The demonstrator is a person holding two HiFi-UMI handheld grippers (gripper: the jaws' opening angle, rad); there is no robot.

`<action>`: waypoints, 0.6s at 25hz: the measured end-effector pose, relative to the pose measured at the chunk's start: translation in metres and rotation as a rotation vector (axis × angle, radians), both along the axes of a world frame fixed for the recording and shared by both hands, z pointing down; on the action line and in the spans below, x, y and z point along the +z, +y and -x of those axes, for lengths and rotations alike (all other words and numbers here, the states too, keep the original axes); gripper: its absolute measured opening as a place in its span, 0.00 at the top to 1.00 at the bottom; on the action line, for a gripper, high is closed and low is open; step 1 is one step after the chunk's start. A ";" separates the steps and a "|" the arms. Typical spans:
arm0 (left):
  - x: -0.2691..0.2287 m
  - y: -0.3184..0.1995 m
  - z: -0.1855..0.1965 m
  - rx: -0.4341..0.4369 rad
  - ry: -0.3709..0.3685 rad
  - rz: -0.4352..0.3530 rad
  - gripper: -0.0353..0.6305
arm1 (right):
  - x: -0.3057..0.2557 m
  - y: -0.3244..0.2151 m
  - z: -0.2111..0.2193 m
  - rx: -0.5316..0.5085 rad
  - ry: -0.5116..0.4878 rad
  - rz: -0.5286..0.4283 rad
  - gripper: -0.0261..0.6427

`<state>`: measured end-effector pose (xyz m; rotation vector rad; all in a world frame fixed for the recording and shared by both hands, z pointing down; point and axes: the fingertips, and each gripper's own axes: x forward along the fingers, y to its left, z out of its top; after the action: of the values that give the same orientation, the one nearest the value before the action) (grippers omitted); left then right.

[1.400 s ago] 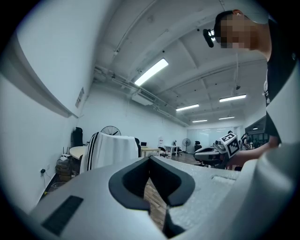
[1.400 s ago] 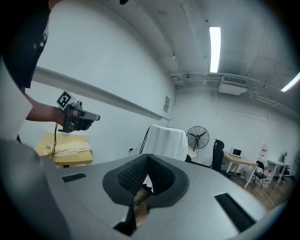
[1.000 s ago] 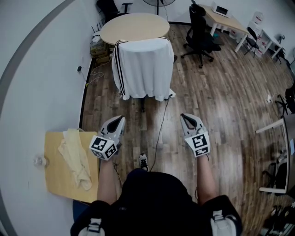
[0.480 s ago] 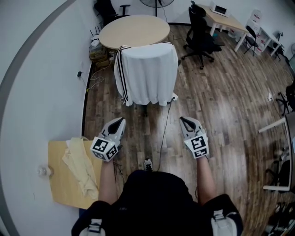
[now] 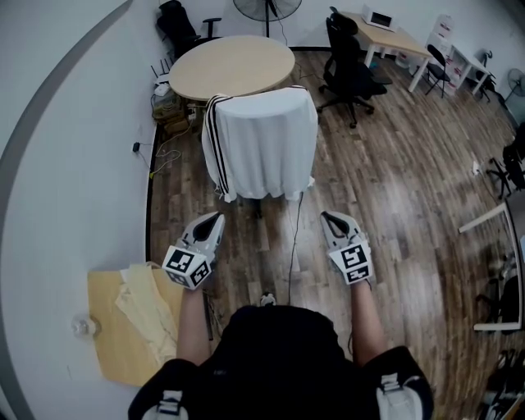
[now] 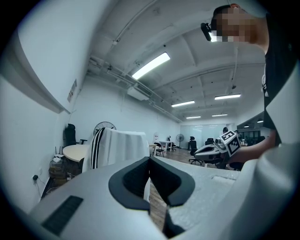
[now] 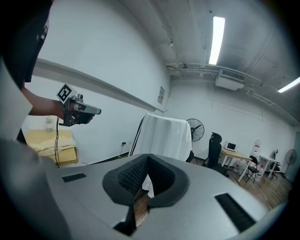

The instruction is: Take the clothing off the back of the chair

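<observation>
Wood floor (image 5: 394, 164), round table (image 5: 230, 66), perhaps a fan (image 5: 267, 8)

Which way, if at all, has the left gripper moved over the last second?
Yes. The left gripper has advanced toward the draped white garment. In the head view, the gap between its tip and the garment's hem has narrowed.

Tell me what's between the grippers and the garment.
Head view: just wood floor and a thin black cable between the garment and the left gripper and right gripper.

Smooth white cloth garment (image 5: 264, 141), wood-plank floor (image 5: 394, 180), matt pale wooden round table (image 5: 230, 66).
</observation>
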<state>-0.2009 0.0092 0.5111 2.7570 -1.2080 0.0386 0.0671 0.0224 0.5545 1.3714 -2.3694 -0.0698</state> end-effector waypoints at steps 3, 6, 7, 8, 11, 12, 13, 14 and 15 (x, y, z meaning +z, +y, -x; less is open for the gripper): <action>0.003 -0.007 0.001 0.016 -0.007 0.002 0.95 | 0.003 -0.004 0.002 0.014 -0.001 0.008 0.97; 0.006 -0.013 0.005 0.024 -0.008 0.004 0.95 | 0.008 -0.010 0.006 0.023 0.000 0.016 0.97; 0.008 -0.015 0.008 0.025 -0.007 0.005 0.95 | 0.009 -0.012 0.009 0.020 0.002 0.012 0.97; 0.009 -0.017 0.011 0.024 -0.005 0.006 0.95 | 0.010 -0.014 0.012 0.018 0.002 0.009 0.97; 0.011 -0.022 0.017 0.018 0.000 0.013 0.95 | 0.012 -0.019 0.019 0.015 0.007 0.016 0.97; 0.012 -0.023 0.018 0.018 0.000 0.014 0.95 | 0.013 -0.019 0.020 0.019 0.006 0.023 0.97; 0.013 -0.024 0.019 0.018 -0.001 0.014 0.95 | 0.015 -0.019 0.020 0.024 0.005 0.030 0.97; 0.014 -0.024 0.020 0.020 -0.001 0.013 0.95 | 0.017 -0.019 0.021 0.026 0.004 0.034 0.97; 0.016 -0.025 0.020 0.020 -0.001 0.012 0.95 | 0.019 -0.020 0.023 0.026 0.004 0.036 0.97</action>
<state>-0.2213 -0.0153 0.5267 2.7598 -1.1762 0.0494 0.0444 0.0024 0.5738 1.3839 -2.3377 -0.0223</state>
